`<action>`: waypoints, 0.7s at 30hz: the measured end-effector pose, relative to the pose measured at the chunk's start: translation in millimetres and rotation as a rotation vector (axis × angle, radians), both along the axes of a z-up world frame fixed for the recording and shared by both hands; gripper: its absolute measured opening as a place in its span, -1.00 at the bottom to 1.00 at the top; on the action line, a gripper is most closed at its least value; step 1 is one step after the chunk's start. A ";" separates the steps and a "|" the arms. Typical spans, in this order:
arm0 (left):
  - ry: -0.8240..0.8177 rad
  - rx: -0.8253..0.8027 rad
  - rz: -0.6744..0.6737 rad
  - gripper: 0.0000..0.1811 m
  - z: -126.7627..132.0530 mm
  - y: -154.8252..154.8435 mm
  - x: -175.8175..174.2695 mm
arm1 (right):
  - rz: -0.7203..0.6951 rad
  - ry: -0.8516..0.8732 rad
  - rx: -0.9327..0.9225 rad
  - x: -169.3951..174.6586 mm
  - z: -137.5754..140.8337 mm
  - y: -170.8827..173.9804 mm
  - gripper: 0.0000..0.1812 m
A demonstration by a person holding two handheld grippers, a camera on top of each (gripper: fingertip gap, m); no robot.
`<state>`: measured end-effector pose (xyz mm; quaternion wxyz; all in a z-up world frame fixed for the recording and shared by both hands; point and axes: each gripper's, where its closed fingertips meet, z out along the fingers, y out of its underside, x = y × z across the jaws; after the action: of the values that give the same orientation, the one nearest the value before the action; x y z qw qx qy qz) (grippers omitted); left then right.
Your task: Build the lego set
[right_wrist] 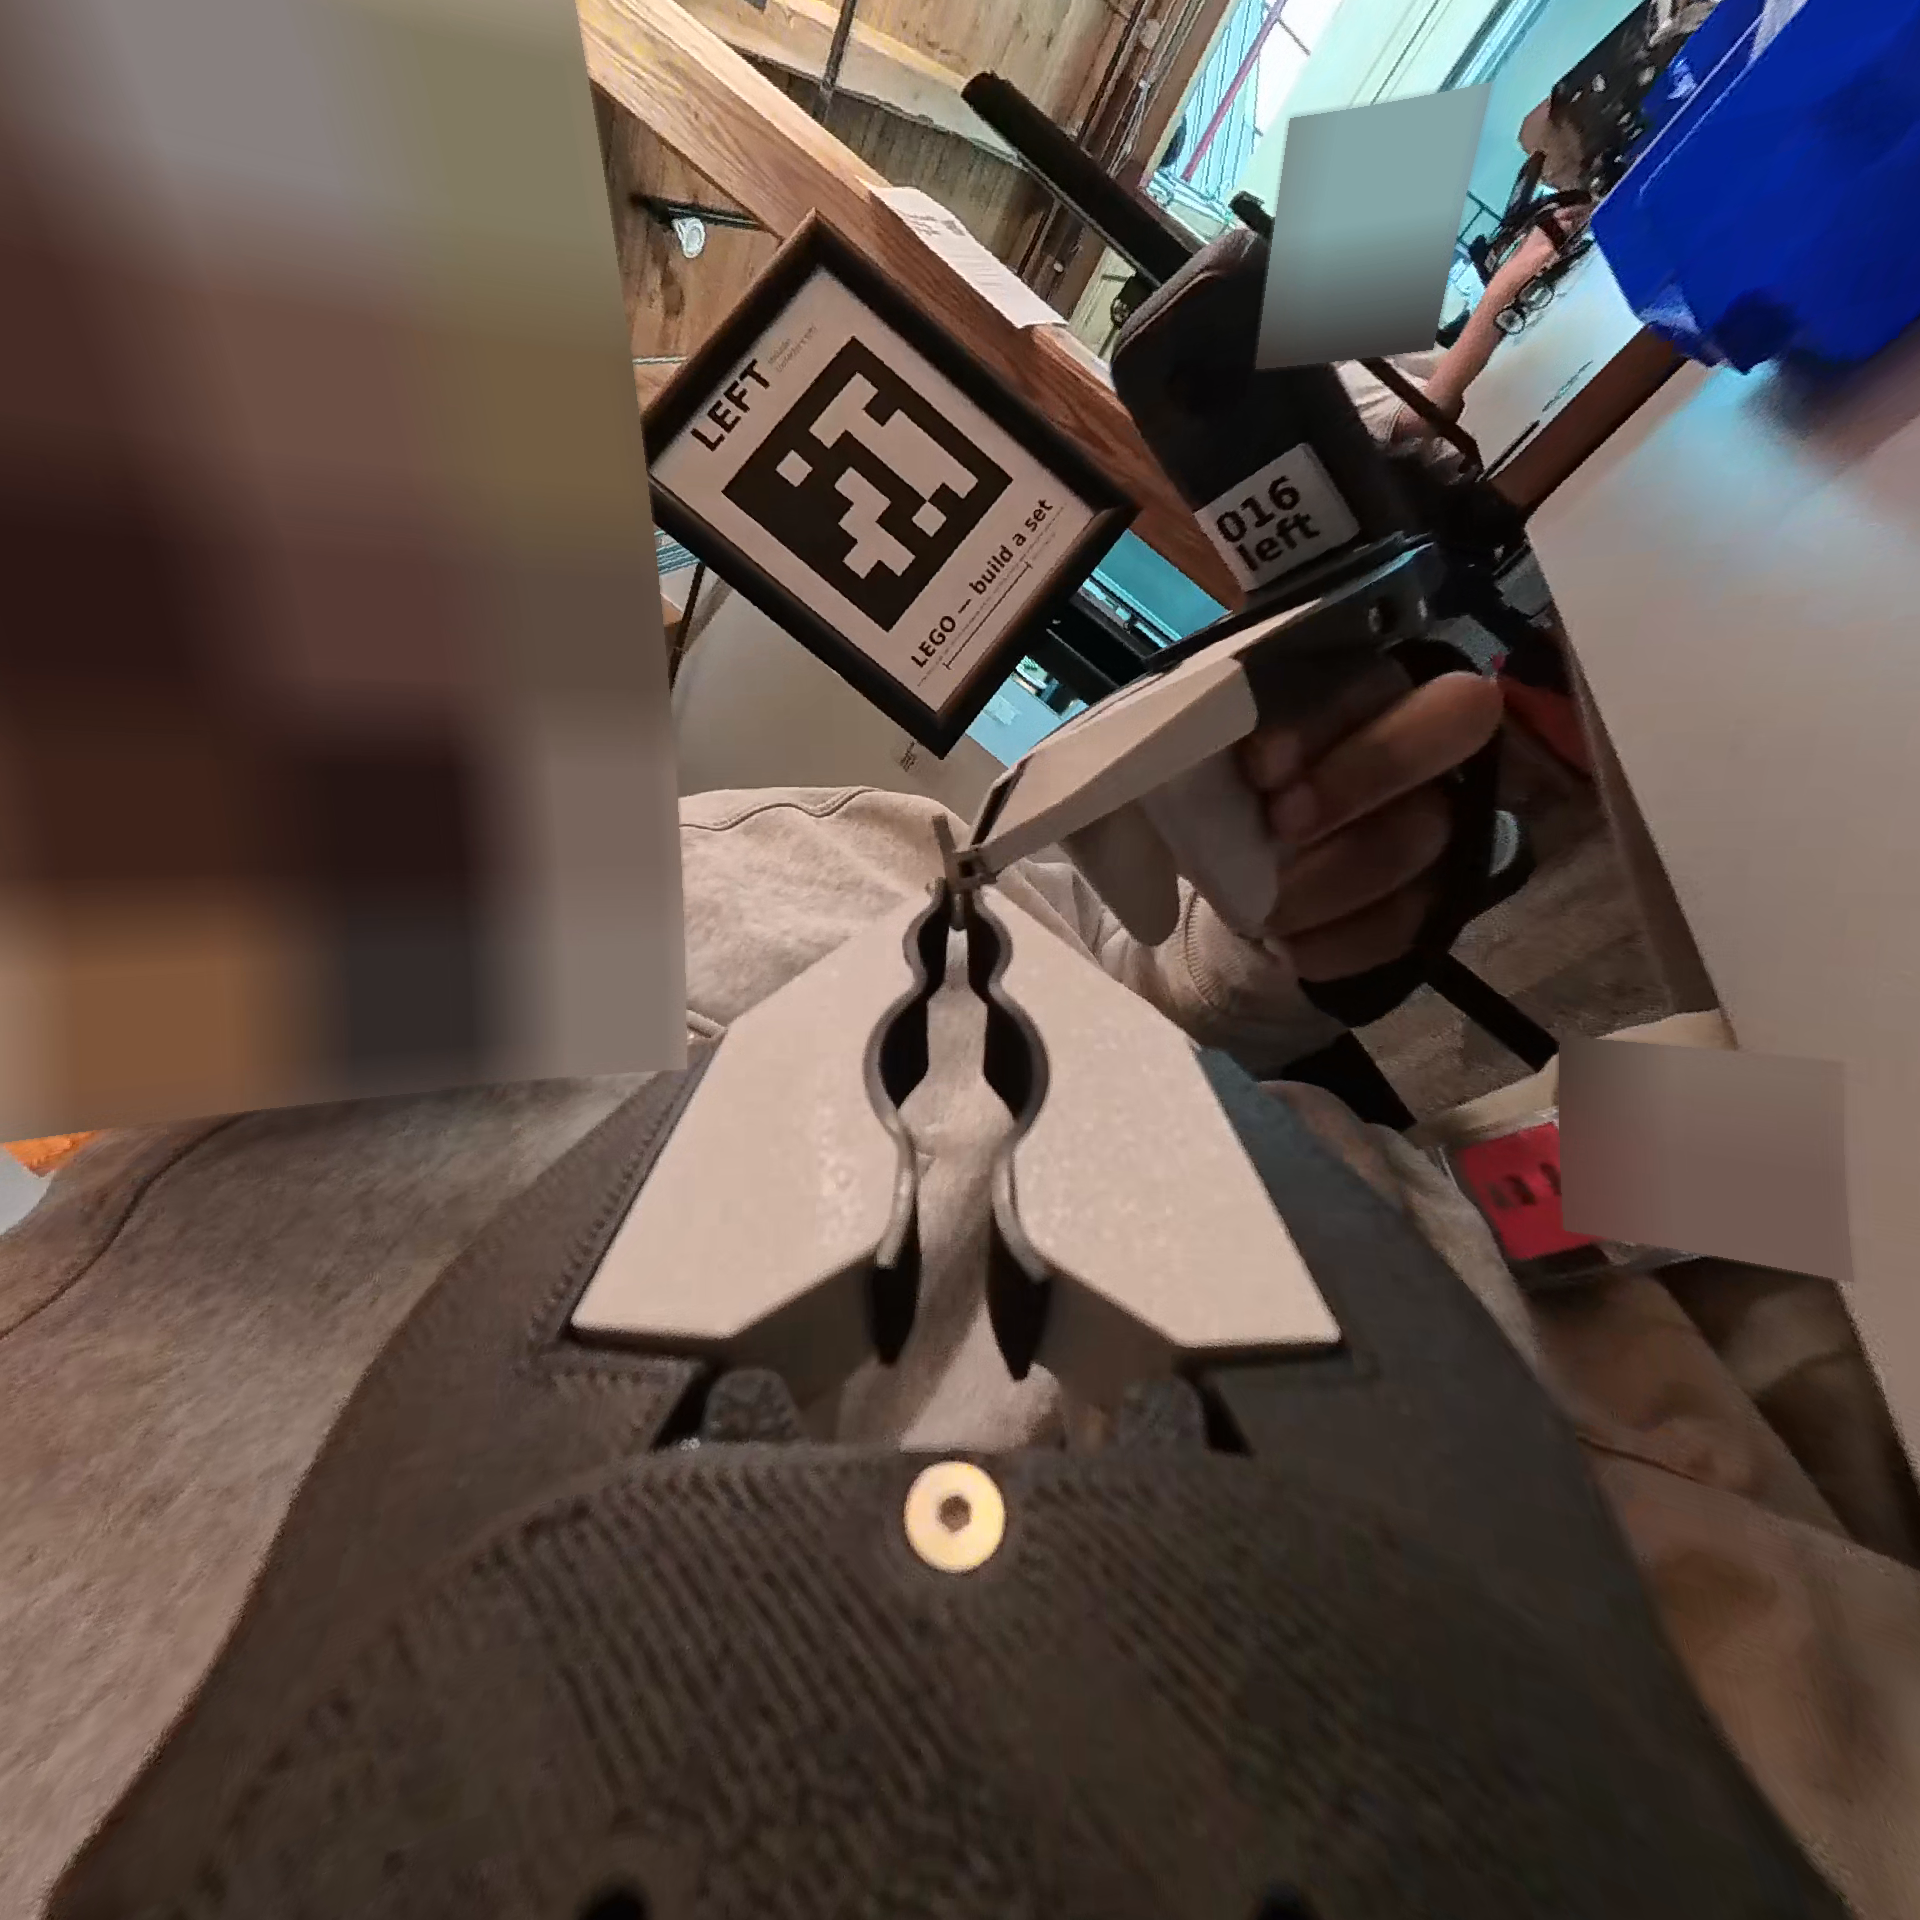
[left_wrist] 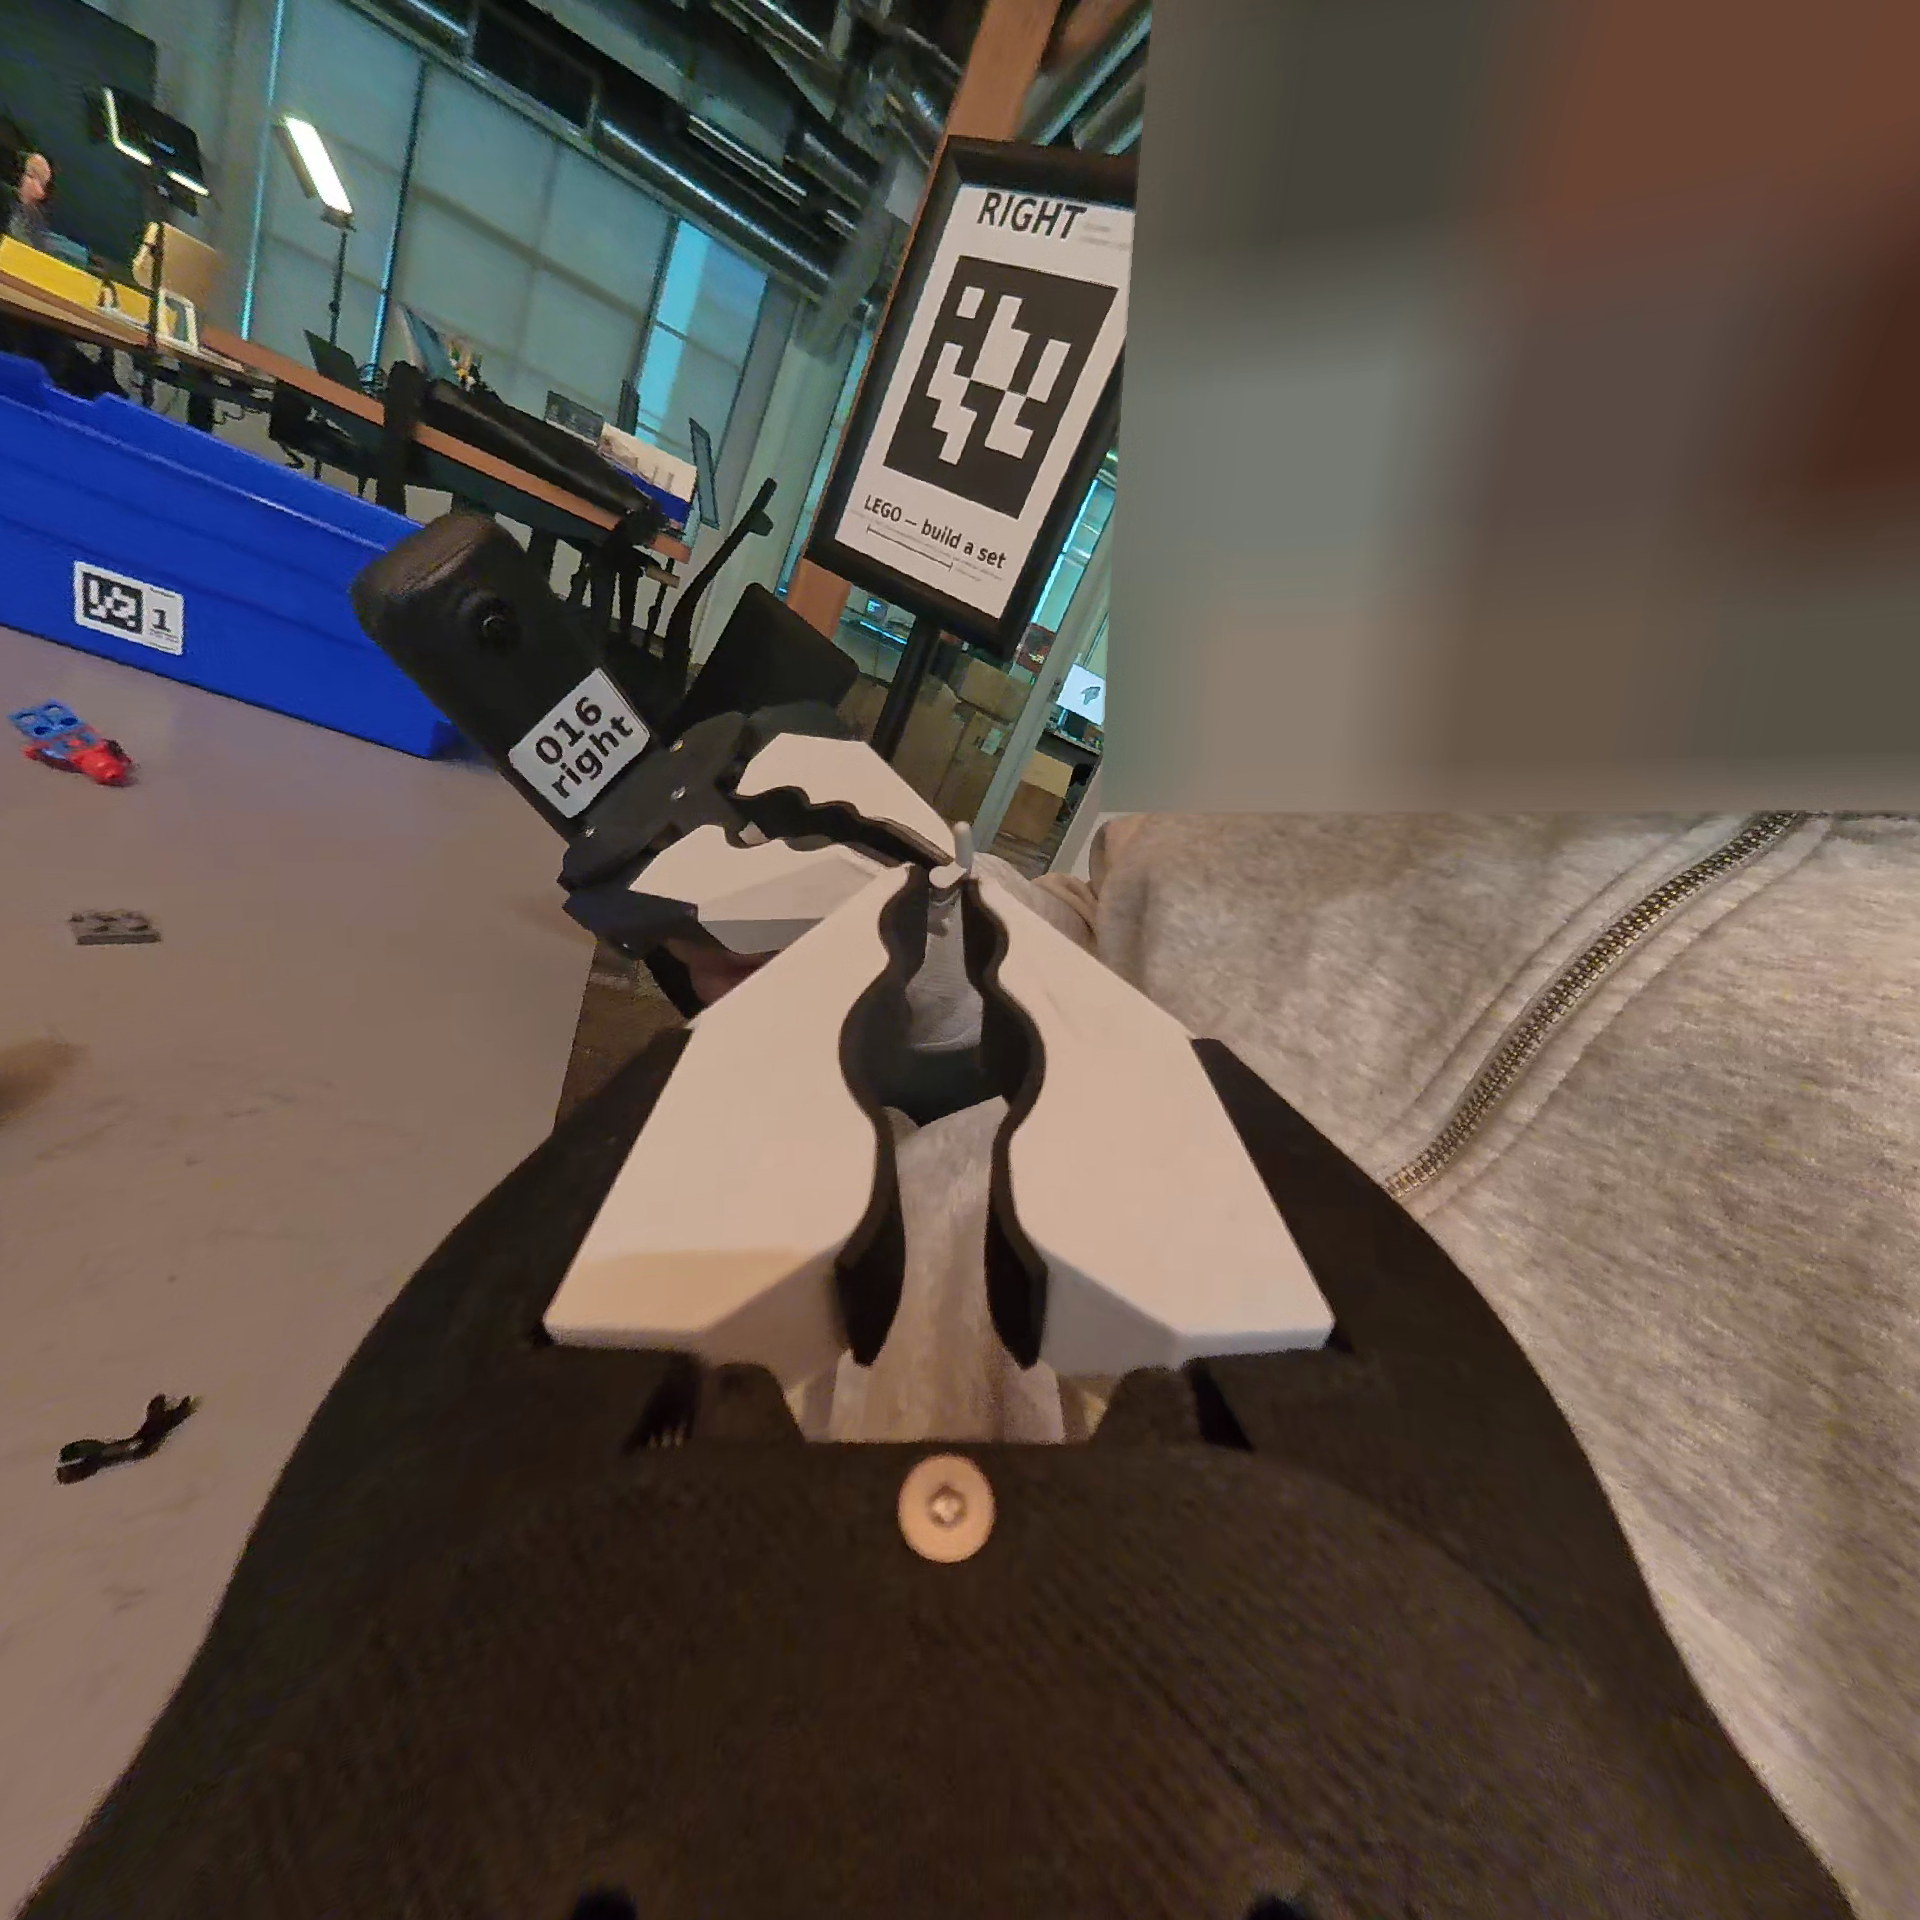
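Left wrist view: left gripper [left_wrist: 943,878] pinching small white lego piece [left_wrist: 958,852], peg upright; right gripper [left_wrist: 914,847] meeting it from left.

Right wrist view: right gripper [right_wrist: 958,904] pressed together on same grey-looking piece [right_wrist: 961,868], long axis upright; left gripper [right_wrist: 987,847] touching from right, tips together.

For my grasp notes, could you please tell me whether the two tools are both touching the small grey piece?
Touching. In the right wrist view, the right tool and left tool both pinch the small grey piece, their tips meeting on it with no gap.
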<state>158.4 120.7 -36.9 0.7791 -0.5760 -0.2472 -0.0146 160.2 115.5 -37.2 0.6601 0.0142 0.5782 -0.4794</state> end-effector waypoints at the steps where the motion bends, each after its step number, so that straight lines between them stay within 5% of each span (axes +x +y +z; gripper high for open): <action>1: -0.004 0.005 -0.003 -0.97 -0.1 -0.3 -0.1 | -0.002 -0.007 0.002 -0.4 0.0 -0.1 -1.00; 8: -0.106 0.045 0.048 -0.99 -7.3 -8.3 -13.6 | -0.137 0.059 0.039 -16.4 -11.3 -8.9 -0.91; 15: -0.199 0.026 0.118 -0.99 -19.6 -15.1 -26.7 | -0.476 0.619 -0.060 -38.2 -19.5 -14.1 -0.83; 21: -0.226 -0.015 0.137 -0.99 -26.7 -13.1 -29.7 | -0.481 0.891 -0.063 -28.7 -28.1 -17.8 -0.99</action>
<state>128.7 107.6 -63.6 0.7410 -0.5582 -0.3725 -0.0242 131.5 97.7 -65.3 0.2203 -0.0789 0.7691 -0.5948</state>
